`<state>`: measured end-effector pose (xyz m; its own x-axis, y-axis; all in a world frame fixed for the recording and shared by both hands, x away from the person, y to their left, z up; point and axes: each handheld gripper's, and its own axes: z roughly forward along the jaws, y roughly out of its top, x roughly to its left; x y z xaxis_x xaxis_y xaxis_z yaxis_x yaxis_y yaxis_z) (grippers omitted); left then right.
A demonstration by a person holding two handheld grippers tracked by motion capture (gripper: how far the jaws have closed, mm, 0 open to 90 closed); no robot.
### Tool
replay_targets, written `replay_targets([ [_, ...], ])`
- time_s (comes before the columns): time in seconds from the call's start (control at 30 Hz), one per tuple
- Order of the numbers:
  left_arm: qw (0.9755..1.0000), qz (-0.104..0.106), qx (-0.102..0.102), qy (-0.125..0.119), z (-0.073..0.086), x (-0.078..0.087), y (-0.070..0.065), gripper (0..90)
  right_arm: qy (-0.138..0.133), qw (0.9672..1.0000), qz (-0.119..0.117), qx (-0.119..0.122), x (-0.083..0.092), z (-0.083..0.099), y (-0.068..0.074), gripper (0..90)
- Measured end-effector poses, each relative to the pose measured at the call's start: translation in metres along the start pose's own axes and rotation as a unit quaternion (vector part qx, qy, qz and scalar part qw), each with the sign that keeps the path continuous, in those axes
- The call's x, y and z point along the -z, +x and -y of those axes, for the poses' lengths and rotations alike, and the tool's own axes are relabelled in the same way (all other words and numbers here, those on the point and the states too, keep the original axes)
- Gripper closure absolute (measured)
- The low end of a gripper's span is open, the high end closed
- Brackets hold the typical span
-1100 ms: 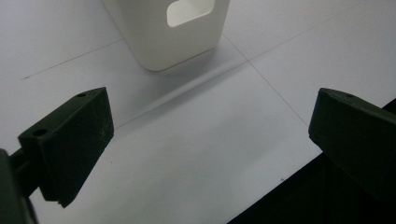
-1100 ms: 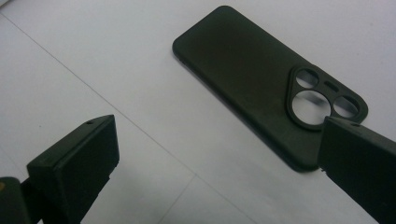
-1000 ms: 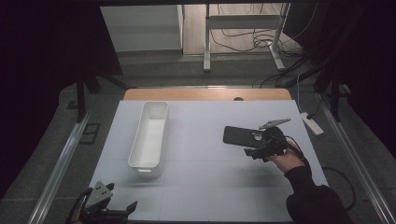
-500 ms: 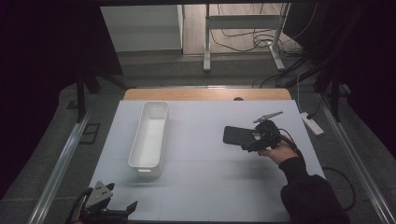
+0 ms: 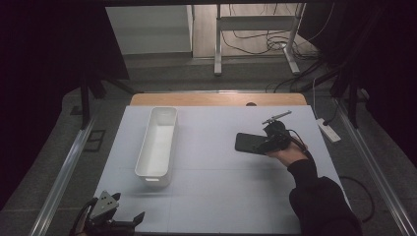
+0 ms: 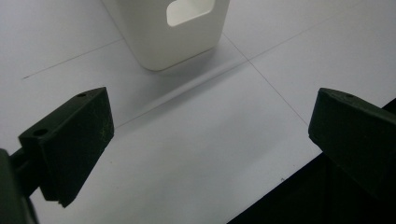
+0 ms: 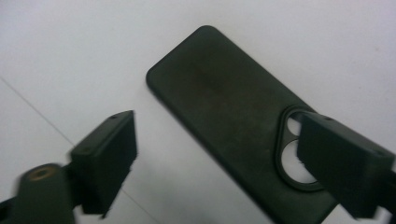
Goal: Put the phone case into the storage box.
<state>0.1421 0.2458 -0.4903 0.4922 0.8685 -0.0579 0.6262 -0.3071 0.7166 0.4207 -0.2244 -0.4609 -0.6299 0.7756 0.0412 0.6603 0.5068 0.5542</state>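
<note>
White plastic makes up the long bin (image 5: 158, 145), which lies on the pale table (image 5: 221, 196) with its length running away from the person; everything else is placed against it. Nearer the person than the bin's near end and a little to its left, at the table's front edge, sits the left gripper (image 5: 110, 222) with its grey three-cornered plate on top. In the left gripper view its jaws are spread wide with nothing between them but bare table, and the bin's end wall (image 6: 175, 28) with its handle cutout stands just ahead.

Well to the right of the bin, about level with its middle, a black phone case (image 5: 250, 143) lies flat on the table. The right gripper (image 5: 269, 142), held in a dark-sleeved hand (image 5: 287, 153), is at the case's right end. In the right gripper view the case (image 7: 224, 121) lies back side up with its camera cutout toward the gripper. The jaws have just been closing, yet they remain apart: one overlaps the cutout end from above, the other hangs over bare table beside the case's long edge, and neither pad clearly presses on it.
</note>
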Motion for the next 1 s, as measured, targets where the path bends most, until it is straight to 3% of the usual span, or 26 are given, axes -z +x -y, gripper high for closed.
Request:
replay_targets([
  [0.2, 1.0000, 0.001, 0.000, -0.001, 0.000, 0.000, 0.000, 1.0, 0.005, 0.9999, 0.009, 0.002, 0.000, -0.007, -0.002, 53.2],
  [0.27, 1.0000, 0.001, 0.001, -0.001, 0.000, 0.000, 0.000, 1.0, 0.005, 1.0000, 0.006, 0.000, -0.001, -0.008, -0.002, 58.0],
  [0.43, 1.0000, 0.001, 0.000, -0.001, 0.000, 0.000, 0.000, 1.0, 0.017, 0.9998, 0.006, 0.008, -0.006, -0.016, -0.006, 89.4],
  [0.73, 1.0000, 0.001, 0.000, 0.000, 0.000, 0.000, 0.000, 1.0, 0.020, 0.9998, 0.005, 0.002, -0.016, -0.030, -0.011, 90.0],
  [0.8, 1.0000, 0.001, -0.001, 0.001, 0.000, 0.000, 0.000, 1.0, 0.020, 0.9996, 0.017, 0.002, -0.023, -0.035, -0.013, 90.0],
  [1.0, 1.0000, 0.001, -0.003, 0.001, 0.000, 0.000, 0.000, 1.0, 0.021, 0.9995, 0.021, -0.002, -0.033, -0.041, -0.017, 90.0],
])
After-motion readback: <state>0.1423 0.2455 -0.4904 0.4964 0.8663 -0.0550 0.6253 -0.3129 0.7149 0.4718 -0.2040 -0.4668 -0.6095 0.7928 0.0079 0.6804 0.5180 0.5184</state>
